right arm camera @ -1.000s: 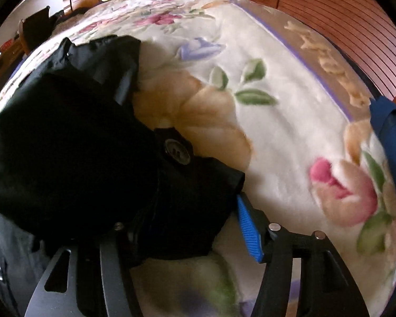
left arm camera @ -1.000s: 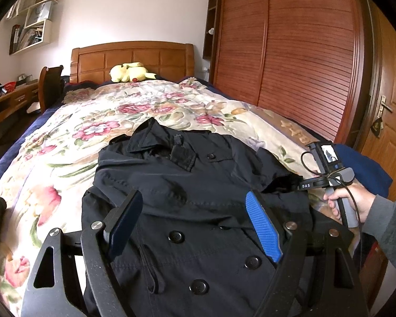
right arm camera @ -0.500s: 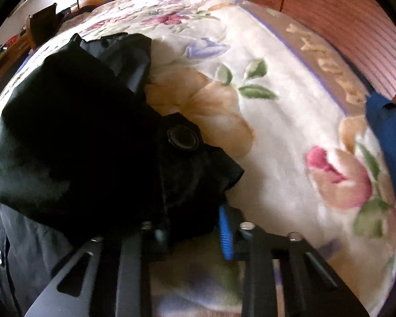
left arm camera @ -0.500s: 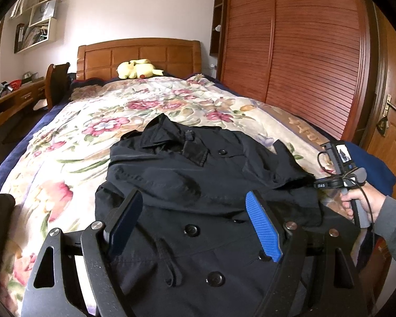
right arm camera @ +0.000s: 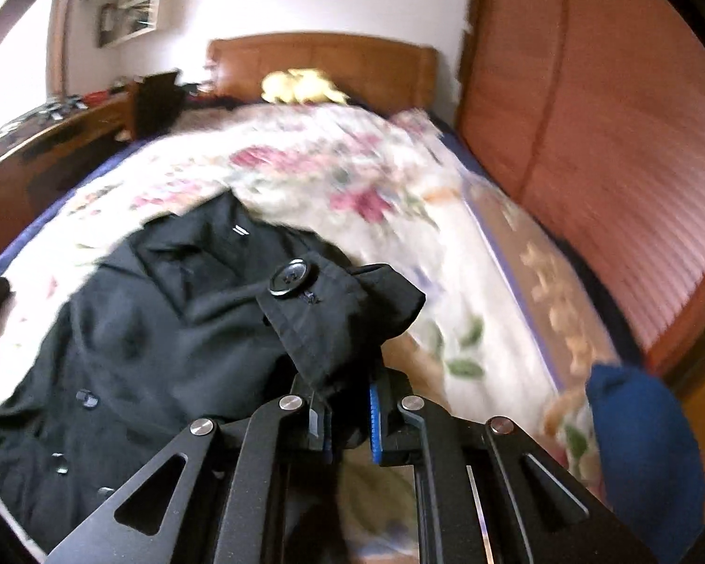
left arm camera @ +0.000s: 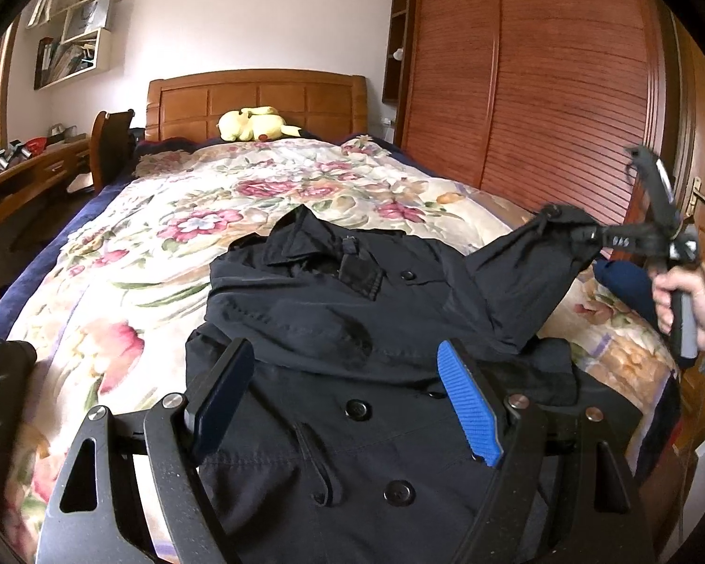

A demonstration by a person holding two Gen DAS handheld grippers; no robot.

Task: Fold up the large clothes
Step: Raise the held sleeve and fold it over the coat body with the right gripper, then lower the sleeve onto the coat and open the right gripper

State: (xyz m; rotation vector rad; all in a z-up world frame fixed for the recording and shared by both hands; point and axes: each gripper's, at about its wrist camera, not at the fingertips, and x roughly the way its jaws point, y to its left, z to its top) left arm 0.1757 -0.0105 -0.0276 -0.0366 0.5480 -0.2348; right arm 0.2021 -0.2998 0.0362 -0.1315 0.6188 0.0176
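Black coat (left arm camera: pixel 352 338) spread on the floral bed (left arm camera: pixel 131 254), one sleeve lifted.
Right gripper (right arm camera: pixel 345 416) jaws clamped on the buttoned cuff (right arm camera: pixel 333 310), apparently raised at the right; left gripper (left arm camera: pixel 348 395) jaws apart above the matte, round-buttoned front.

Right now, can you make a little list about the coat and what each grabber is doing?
coat: black coat spread front-up on the flowery bed
sleeve cuff: cuff lifted off the bed
right gripper: right gripper shut on the cuff
left gripper: left gripper open above the coat, holding nothing
by headboard: yellow plush toy
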